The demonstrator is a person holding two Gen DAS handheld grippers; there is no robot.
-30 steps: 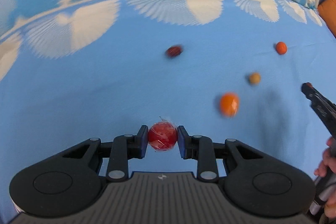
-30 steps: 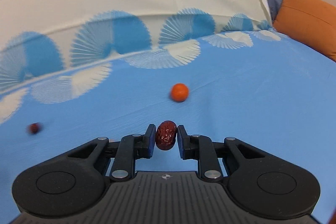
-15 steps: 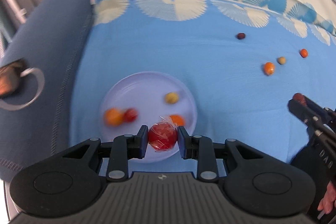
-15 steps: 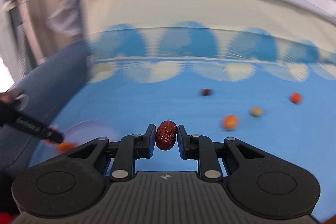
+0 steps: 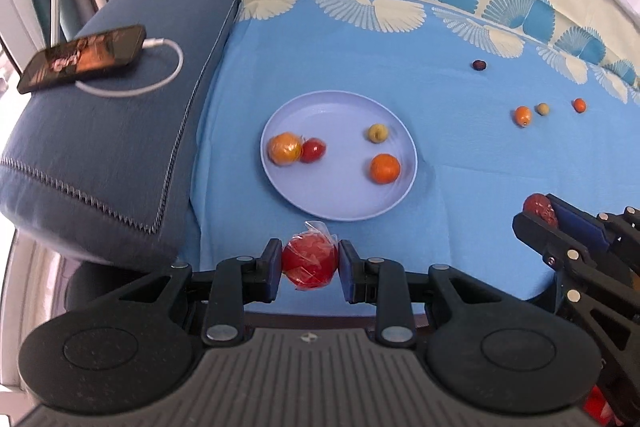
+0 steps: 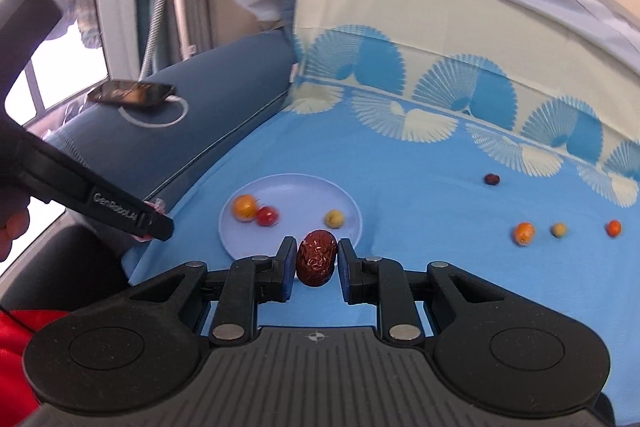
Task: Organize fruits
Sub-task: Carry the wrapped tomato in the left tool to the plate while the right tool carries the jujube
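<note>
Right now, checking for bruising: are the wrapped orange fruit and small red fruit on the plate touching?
Touching. The left wrist view shows the wrapped orange fruit pressed against the small red fruit, no plate visible between them.

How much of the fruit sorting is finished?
About half. Four fruits already sit on the plate. The left claw grips a wrapped red fruit, and the right claw a wrinkled red date. Four small fruits, including a dark one, remain on the blue sheet.

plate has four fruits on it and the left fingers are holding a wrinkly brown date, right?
Not quite. The plate does hold four fruits, but the left gripper holds a red fruit in clear wrap, as the left wrist view shows. The wrinkled date is in the right gripper.
</note>
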